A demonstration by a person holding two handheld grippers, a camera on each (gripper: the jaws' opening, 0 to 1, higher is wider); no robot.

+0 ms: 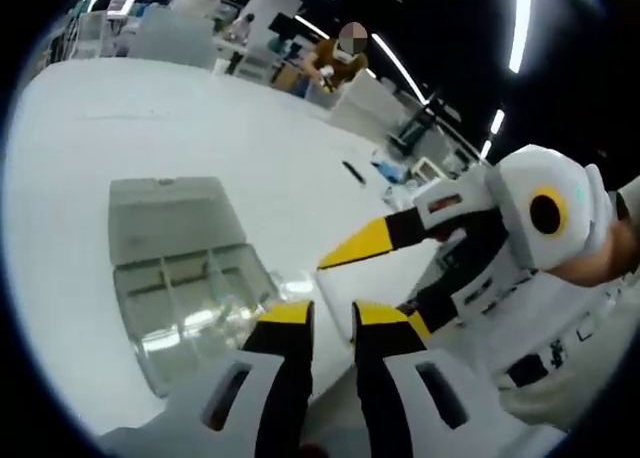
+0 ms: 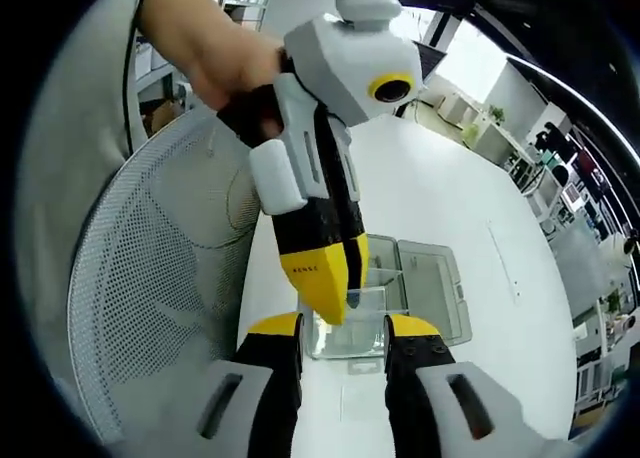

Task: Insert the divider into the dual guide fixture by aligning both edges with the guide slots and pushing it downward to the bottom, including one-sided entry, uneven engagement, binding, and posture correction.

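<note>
clear plastic box (image 1: 190, 278) lid open, white table (image 1: 150, 118)

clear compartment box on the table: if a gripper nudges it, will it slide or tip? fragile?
The clear box looks thin-walled and low, with its lid lying open flat, so it probably slides rather than tips. The white table looks smooth, so little friction is likely. Thin transparent plastic suggests it is light, and its inner partitions may flex or crack if squeezed.
</note>
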